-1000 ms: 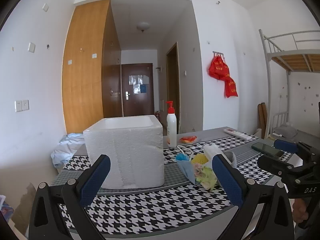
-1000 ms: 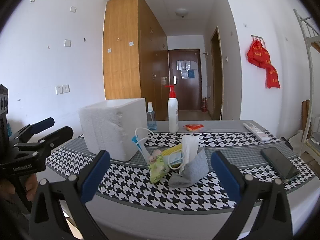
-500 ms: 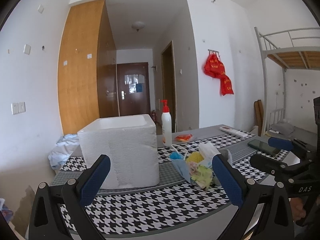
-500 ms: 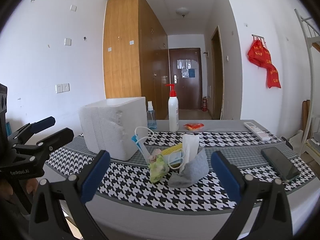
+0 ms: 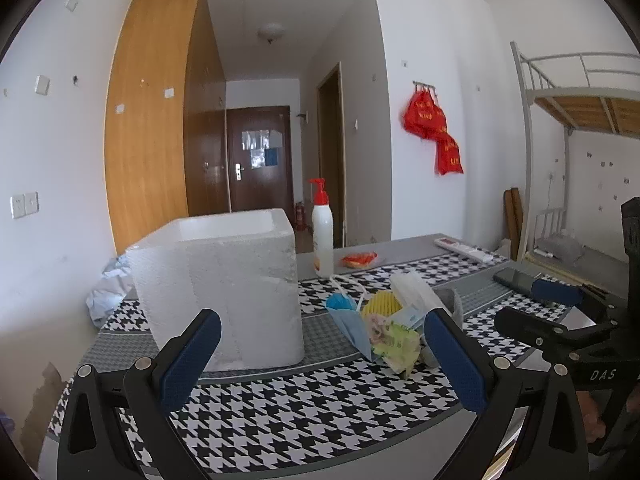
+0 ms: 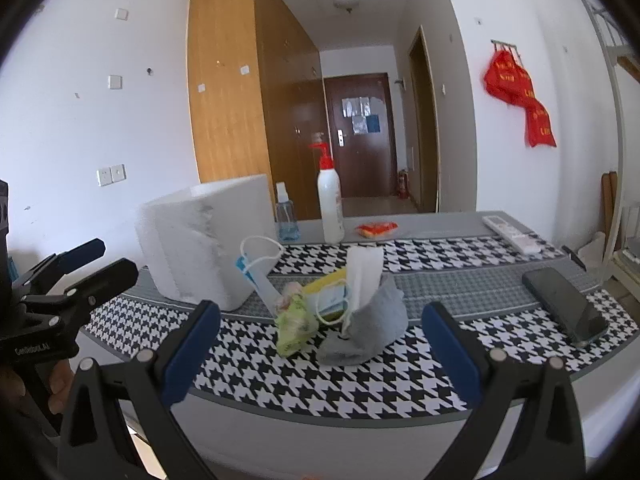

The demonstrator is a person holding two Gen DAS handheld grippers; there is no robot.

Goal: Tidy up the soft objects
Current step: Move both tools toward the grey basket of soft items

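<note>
A pile of soft things lies on the houndstooth table mat (image 6: pixel 360 384): a grey sock (image 6: pixel 372 320), a white face mask (image 6: pixel 362 272), a green floral cloth (image 6: pixel 294 322), a blue mask (image 6: pixel 256 268) and a yellow sponge (image 6: pixel 324 280). The left wrist view shows the same pile, with the blue mask (image 5: pixel 348 320) and the green floral cloth (image 5: pixel 394 340) nearest. An open-topped white foam box (image 5: pixel 224 288) stands left of it. My left gripper (image 5: pixel 322 360) is open and empty, short of the box and pile. My right gripper (image 6: pixel 322 354) is open, facing the pile from the table's near edge.
A lotion pump bottle (image 6: pixel 330 204), a small spray bottle (image 6: pixel 286 216), an orange packet (image 6: pixel 376 229) and a remote (image 6: pixel 508 232) stand behind the pile. A black phone (image 6: pixel 564 304) lies at the right. A bunk bed (image 5: pixel 580 92) stands beyond the table.
The scene has slid slightly left in both views, so both grippers have shifted a little. Both stay open, and nothing on the table has moved.
</note>
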